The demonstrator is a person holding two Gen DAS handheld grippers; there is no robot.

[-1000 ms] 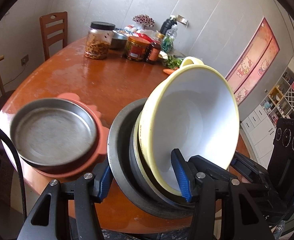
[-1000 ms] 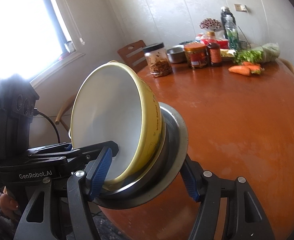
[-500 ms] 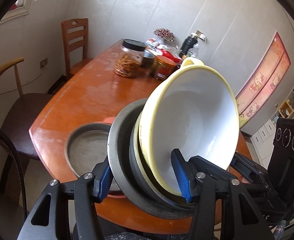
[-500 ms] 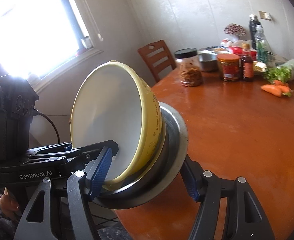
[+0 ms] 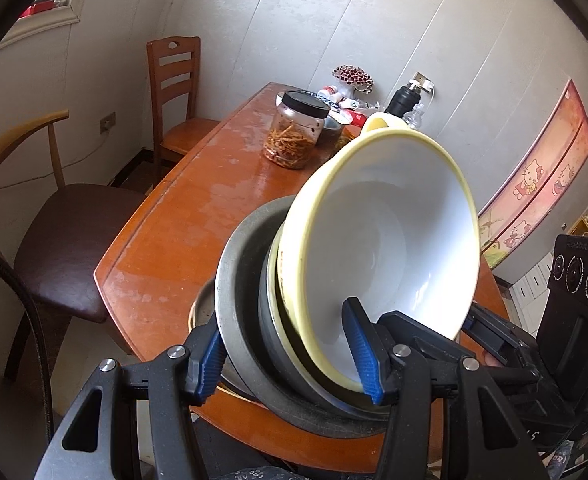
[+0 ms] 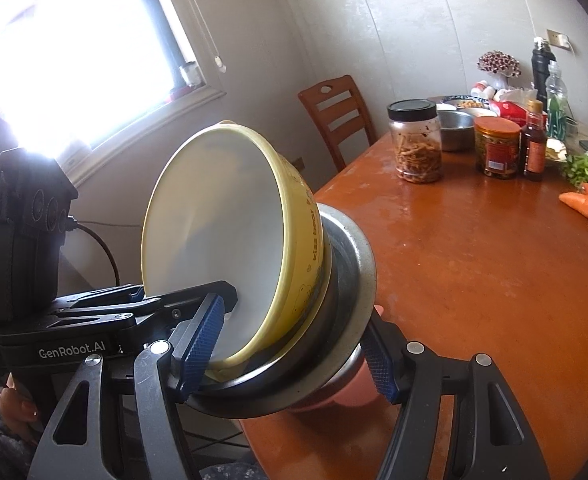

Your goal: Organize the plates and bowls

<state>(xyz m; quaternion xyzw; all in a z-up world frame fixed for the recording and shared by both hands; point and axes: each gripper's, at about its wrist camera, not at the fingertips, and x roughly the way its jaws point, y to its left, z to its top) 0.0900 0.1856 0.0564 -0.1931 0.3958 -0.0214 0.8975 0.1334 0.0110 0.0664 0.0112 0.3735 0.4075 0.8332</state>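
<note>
Left hand-held gripper [image 5: 289, 354] & right hand-held gripper [image 6: 298, 354] each clamp opposite rims of a tilted stack: yellow bowl [image 5: 378, 240] nested in metal pans [image 5: 241, 320], carried above the counter [image 5: 181, 232] near edge. Best move both hands together, level the stack, lower slowly.

Home dining room: wooden table [image 6: 494, 264], chair [image 5: 173, 92], food jars [image 6: 416, 140].

Near table [image 6: 494, 280] stretch lies bare — jars [image 6: 418, 144] and carrots [image 6: 584, 202] (far end) crowd the wall side.
</note>
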